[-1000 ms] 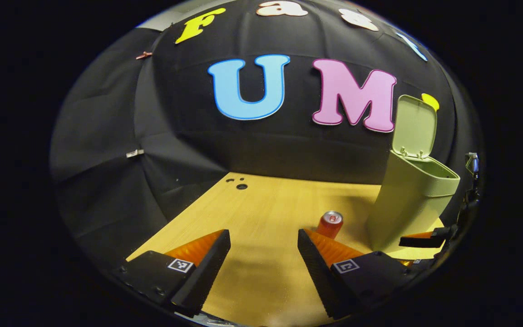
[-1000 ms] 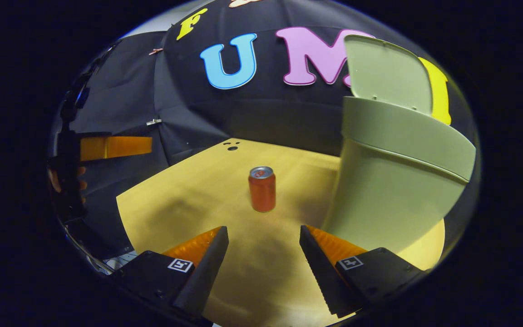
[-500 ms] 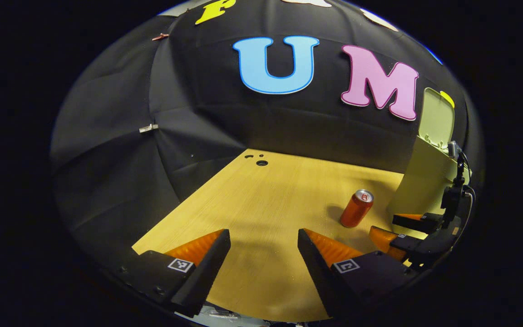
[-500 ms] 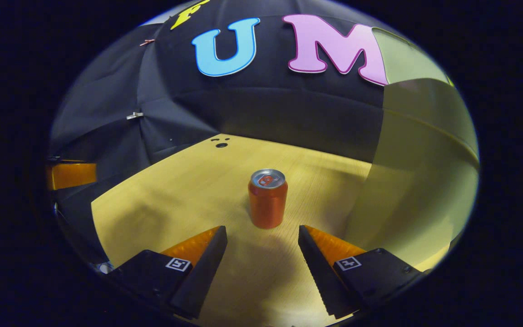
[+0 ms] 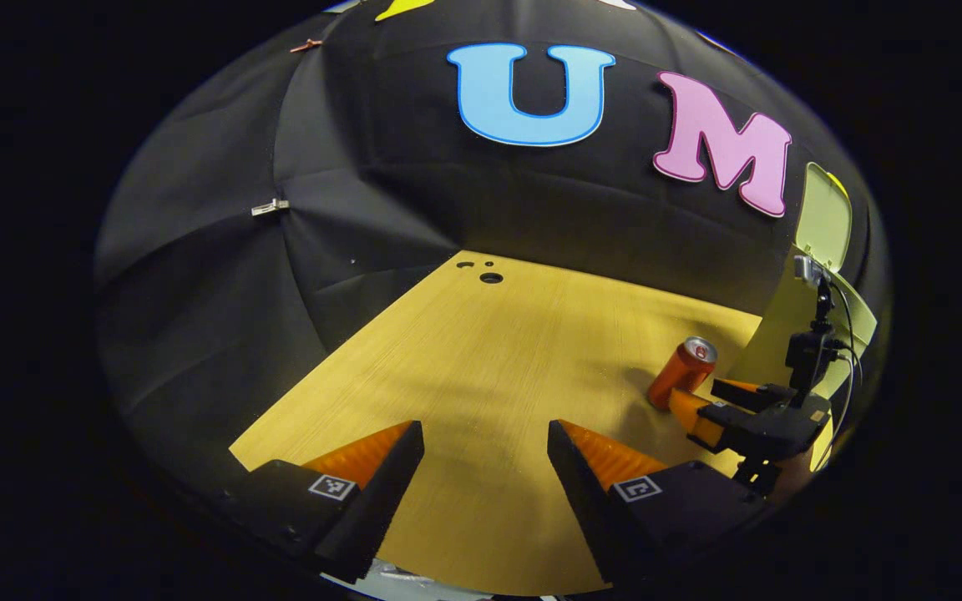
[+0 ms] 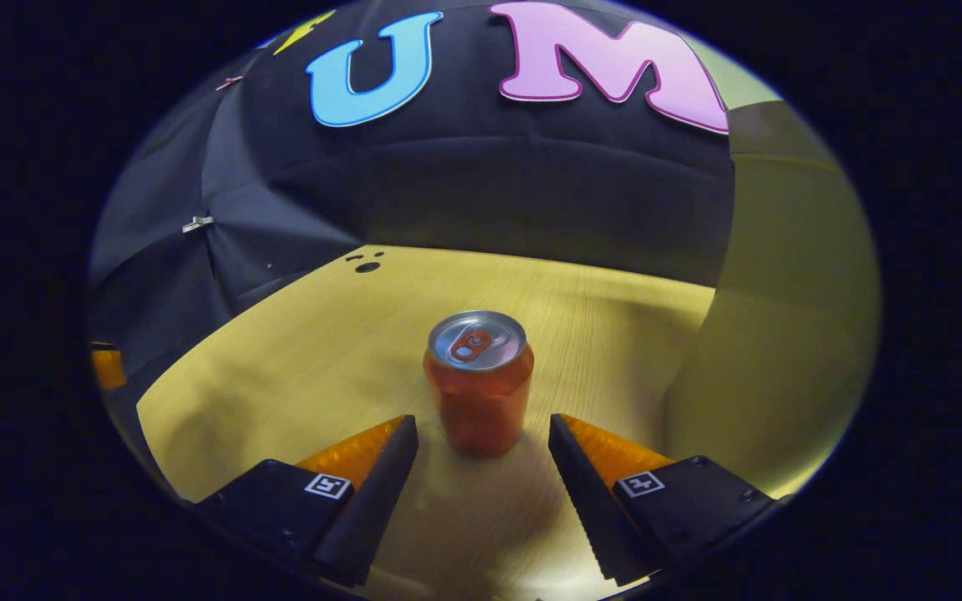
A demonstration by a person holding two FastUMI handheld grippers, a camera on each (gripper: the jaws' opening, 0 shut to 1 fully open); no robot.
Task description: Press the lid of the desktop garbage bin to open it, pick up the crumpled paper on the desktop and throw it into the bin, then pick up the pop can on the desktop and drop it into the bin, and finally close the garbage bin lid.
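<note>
Right tongs (image 6: 483,434) spread wide, low over table (image 6: 297,367), fingers not touching pop can (image 6: 478,384). Can upright just ahead of my tips, centred on gap. Garbage bin (image 6: 782,334) close on right of can, lid (image 5: 823,217) standing open in left gripper view. Left tongs (image 5: 485,442) also released, gripping nothing, over bare table well left of can. Crumpled paper not on table.
</note>
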